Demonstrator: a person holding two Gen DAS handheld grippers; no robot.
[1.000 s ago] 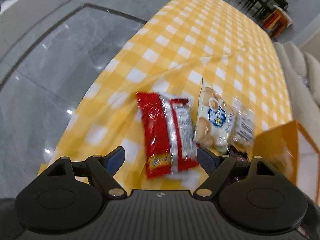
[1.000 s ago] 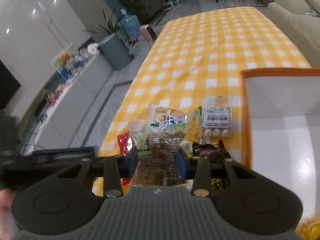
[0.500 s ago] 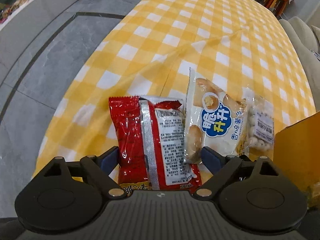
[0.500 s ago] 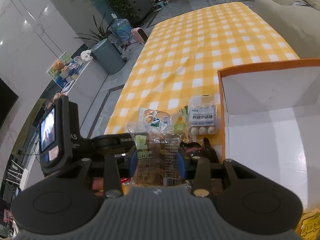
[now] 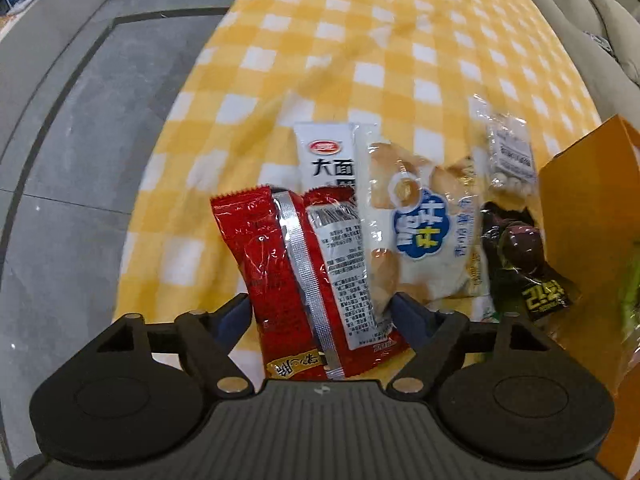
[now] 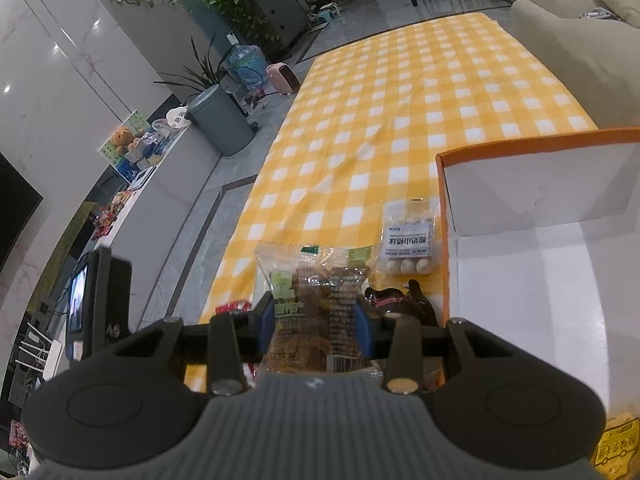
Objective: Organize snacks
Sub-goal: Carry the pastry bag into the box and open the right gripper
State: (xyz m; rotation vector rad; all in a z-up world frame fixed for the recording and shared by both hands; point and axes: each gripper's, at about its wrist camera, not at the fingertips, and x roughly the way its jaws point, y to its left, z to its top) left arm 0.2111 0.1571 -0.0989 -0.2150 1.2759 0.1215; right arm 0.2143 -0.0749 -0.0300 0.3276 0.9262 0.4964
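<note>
A yellow-and-white checked cloth fills the upper middle of both views, laid over the grey tiled floor. In the left wrist view a red packet lies at lower centre, a white packet just above it and partly under it, a puff bag to their right, then a small clear bag, a dark packet and an orange box at the right edge

I count six snack packets: one red, three white, one dark, one clear. There is one orange box. I see two claws.
</note>
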